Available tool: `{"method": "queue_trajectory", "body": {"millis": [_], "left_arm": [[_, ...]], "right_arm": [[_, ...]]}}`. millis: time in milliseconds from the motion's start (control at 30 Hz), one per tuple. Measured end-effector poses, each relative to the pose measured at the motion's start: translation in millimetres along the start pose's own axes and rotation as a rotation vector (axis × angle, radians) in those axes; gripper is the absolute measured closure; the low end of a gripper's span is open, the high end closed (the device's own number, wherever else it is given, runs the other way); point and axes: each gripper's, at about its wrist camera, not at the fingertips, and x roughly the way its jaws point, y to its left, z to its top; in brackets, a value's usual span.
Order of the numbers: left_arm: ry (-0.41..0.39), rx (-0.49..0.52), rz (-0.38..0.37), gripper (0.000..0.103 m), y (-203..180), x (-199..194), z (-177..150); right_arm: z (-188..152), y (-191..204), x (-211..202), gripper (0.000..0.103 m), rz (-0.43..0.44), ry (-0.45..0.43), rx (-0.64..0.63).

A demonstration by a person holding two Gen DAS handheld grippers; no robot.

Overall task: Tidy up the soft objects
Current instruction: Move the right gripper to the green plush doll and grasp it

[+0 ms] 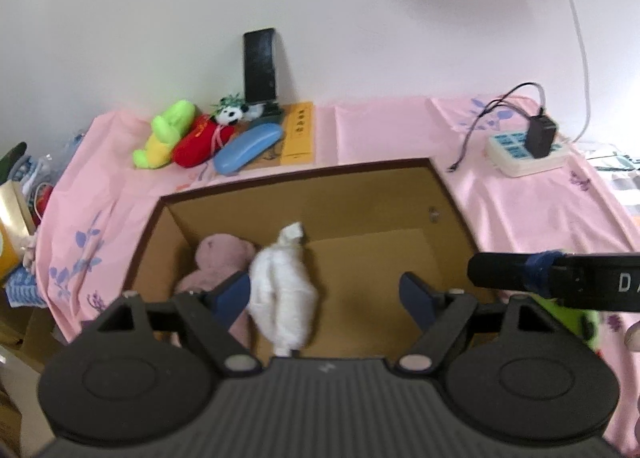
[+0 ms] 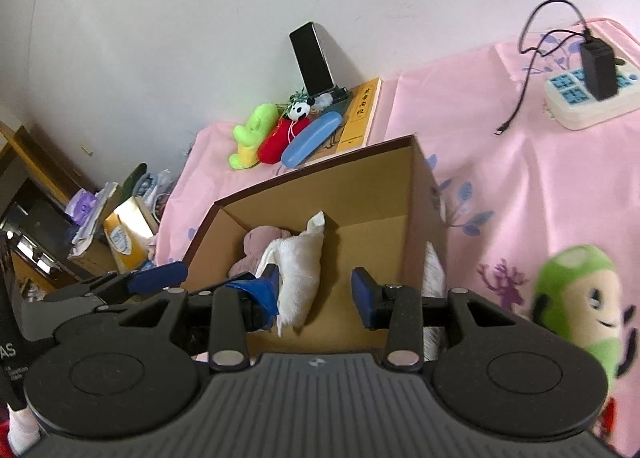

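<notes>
So the sorting is partway done here. The cardboard box [image 1: 440,194] sits on the pink-clothed table [image 1: 392,126] and already has two soft things in it: a white plush [image 1: 282,290] lying along the middle of the floor and a pink plush [image 1: 218,258] tucked in the left corner, touching it.

The left gripper [image 1: 326,296] hangs over the box with its jaws spread wide and nothing in them; the white plush is below and between the fingers, but the pads aren't pressing on it, so to me it looks like a drop-off just finished. The right gripper [image 2: 316,290] is also open, narrower, and empty, sitting over the same box.

What's left, I'd guess: the green mushroom-cap plush [image 2: 576,298] lying on the cloth just right of the box, plus the lime-green plush [image 1: 164,134], the red plush [image 1: 200,140] and the little panda [image 1: 232,113] bunched at the back by the wall. The blue glasses case [image 1: 248,148] beside them is hard, so skip it.

The next move probably calls for the right gripper to swing over to the mushroom one, open wider, and squeeze the body, not the cap.
</notes>
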Motion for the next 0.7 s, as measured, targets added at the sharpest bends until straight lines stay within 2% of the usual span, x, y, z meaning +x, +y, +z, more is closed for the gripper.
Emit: {"method": "queue_trajectory", "body": {"millis": [133,367,700], "left_arm": [[-0.013,-0.010,-0.045,0.020,-23.0,-13.2,-7.1],[-0.015,0.021,-0.133,0.012,-65.3,-20.0,-20.2],[0.025,0.104,-0.289,0.011,-122.5,-13.9,-32.8]], "right_arm": [[-5.4,-19.8,-29.1,0.079,0.000,-0.015,0.004],[-12.7,-71.5,-72.9,0.079,-0.067,-0.040,0.081],[-29.4,-132.4,-99.4,0.079,-0.141,-0.033,0.216]]}}
